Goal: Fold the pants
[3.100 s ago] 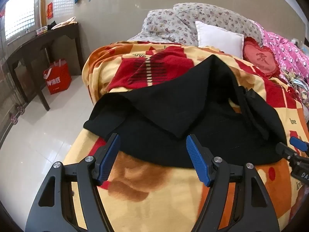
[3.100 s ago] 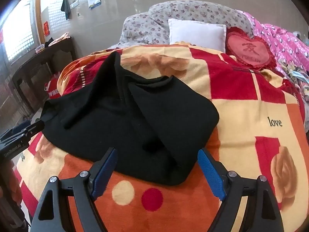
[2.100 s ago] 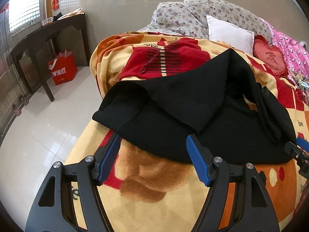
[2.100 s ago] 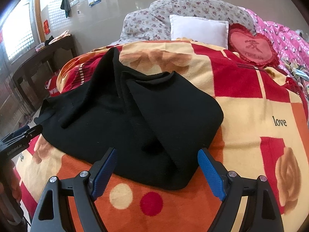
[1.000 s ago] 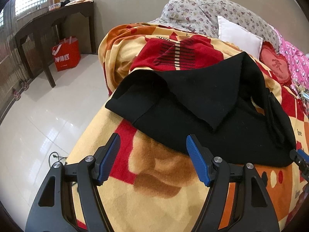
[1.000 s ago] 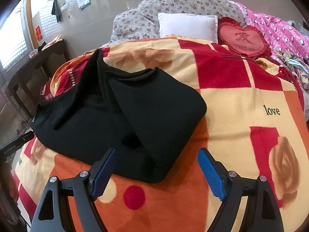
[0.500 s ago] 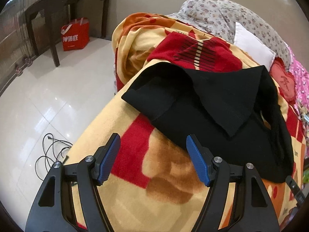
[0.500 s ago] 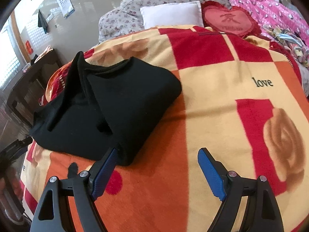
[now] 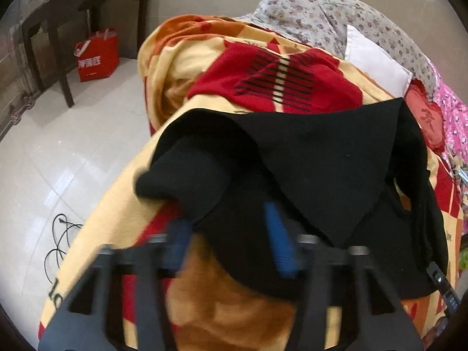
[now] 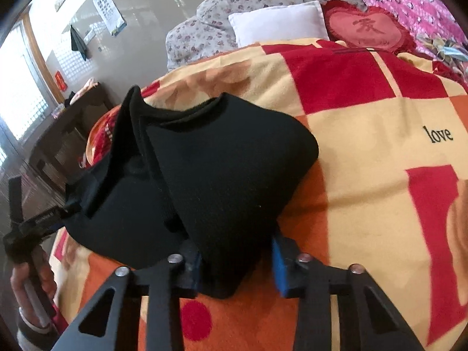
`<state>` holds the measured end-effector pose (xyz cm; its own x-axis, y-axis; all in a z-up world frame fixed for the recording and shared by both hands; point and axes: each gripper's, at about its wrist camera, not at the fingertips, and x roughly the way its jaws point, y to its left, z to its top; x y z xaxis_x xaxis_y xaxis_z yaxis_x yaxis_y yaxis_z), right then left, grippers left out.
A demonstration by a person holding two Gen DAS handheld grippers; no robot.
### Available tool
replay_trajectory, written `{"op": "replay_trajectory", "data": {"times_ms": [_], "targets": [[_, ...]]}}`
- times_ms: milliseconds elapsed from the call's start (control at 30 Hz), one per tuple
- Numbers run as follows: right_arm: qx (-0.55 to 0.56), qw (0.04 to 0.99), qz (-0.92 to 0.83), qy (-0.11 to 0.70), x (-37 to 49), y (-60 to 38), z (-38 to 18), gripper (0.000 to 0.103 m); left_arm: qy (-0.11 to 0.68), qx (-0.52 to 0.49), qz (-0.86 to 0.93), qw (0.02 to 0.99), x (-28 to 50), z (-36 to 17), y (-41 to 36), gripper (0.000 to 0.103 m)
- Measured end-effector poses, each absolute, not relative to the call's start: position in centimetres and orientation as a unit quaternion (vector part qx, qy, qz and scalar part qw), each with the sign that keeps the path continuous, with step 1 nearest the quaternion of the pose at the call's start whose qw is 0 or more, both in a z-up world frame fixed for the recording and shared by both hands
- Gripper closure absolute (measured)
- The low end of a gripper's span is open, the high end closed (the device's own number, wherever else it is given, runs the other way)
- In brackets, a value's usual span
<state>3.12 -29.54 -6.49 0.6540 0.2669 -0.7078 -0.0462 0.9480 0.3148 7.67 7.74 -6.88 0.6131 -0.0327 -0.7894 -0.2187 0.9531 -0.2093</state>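
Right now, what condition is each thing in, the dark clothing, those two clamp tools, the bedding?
Black pants: partly folded, rumpled, near edge lifted off the blanket.
Left gripper: jaws just closed in, pants fabric between the blue pads.
Right gripper: jaws just closed in, pinching a pants corner.
Blanket: spread over the bed, under the pants.
White pillow: propped at the head.
Red bag: upright on the floor.

Blanket [image 10: 365, 152] right of the pants [image 10: 222, 181] is wide open; pillows [image 10: 278, 23] block the far end, floor [image 9: 58, 161] drops off left.
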Motion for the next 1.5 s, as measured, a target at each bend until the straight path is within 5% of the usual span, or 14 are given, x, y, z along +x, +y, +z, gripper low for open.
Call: {"op": "replay_trajectory", "data": {"times_ms": [100,367,567,900,1433,1500], "targets": [[0.162,0.903,0.092,0.388,2.7,-30.7,-5.9,0.095,0.433,-0.139,0.039,0.890,7.3,-6.2,7.0,0.088],[0.168,0.909,0.118,0.362,-1.9,-33.0,-2.6,0.096,0.404,-0.150,-0.022,0.902,1.7,-2.2,6.4,0.089],[0.145,0.894,0.098,0.412,-4.8,-34.2,-4.0,0.096,0.447,-0.117,-0.026,0.886,-0.9,-5.0,5.8,0.088],[0.088,0.917,0.131,0.367,-6.2,-31.6,1.1,0.077,0.425,-0.050,0.041,0.903,-3.8,-2.0,6.8,0.075],[0.143,0.810,0.312,0.476,6.5,-15.6,-5.5,0.069,0.430,-0.035,0.006,0.902,-1.7,-3.2,3.8,0.073],[0.136,0.797,0.332,0.485,7.9,-13.8,-6.2,0.078,0.428,-0.035,0.009,0.903,-1.6,-3.2,4.4,0.073]]}}
